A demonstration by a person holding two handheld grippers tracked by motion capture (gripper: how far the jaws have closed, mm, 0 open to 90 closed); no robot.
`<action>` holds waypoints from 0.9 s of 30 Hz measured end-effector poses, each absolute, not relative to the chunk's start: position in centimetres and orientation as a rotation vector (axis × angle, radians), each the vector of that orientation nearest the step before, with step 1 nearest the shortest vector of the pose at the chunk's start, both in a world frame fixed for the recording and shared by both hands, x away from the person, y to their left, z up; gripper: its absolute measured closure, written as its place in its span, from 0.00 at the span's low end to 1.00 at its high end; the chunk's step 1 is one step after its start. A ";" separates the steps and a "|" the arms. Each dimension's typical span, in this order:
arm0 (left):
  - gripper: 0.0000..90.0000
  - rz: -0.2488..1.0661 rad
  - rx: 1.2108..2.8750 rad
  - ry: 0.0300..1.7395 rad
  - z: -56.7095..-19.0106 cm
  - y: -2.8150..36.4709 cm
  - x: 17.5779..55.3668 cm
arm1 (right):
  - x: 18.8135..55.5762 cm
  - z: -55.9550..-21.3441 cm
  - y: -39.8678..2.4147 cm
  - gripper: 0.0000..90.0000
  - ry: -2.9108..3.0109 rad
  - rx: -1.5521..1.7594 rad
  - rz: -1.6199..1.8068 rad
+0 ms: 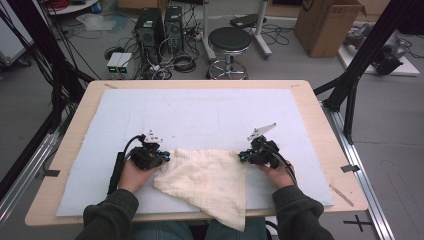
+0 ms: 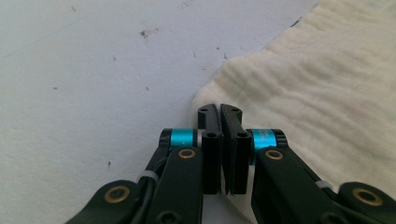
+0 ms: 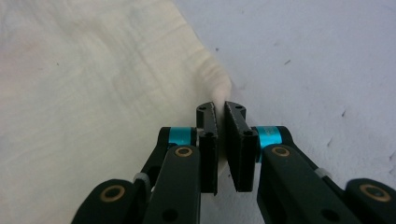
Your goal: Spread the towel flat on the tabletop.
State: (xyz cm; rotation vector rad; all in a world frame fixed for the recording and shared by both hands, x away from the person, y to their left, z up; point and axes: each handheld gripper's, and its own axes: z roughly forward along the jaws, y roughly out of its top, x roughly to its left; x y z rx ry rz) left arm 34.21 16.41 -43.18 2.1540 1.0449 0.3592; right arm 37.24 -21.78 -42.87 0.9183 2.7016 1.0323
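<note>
A cream cloth lies rumpled on the pale blue mat, its lower point hanging over the table's near edge. My left gripper is at the cloth's left corner. In the left gripper view the cloth spreads to the right, and the left gripper is shut with that corner caught at its tips. My right gripper is at the right corner. In the right gripper view the cloth bunches up at the tips of the right gripper, which is shut on it.
The mat covers most of the wooden table, bare in its far half. Beyond the table stand a black stool, computer towers with cables on the floor, and a cardboard box. Black frame posts flank both sides.
</note>
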 end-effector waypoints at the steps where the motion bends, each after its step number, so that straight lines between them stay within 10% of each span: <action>1: 0.97 0.356 2.141 1.045 -43.1 16.5 34.2 | 37.3 -42.6 -21.8 0.93 2.699 0.920 1.047; 13: 0.96 0.540 1.901 1.140 -38.3 17.1 41.2 | 43.3 -36.6 -21.8 0.94 2.548 0.881 1.061; 16: 0.66 0.536 1.821 1.218 -37.7 17.1 43.8 | 46.9 -35.6 -22.0 0.78 2.421 0.998 1.013; 27: 0.65 0.419 1.869 1.069 -39.3 18.6 40.4 | 45.4 -37.7 -22.7 0.66 2.486 1.007 1.137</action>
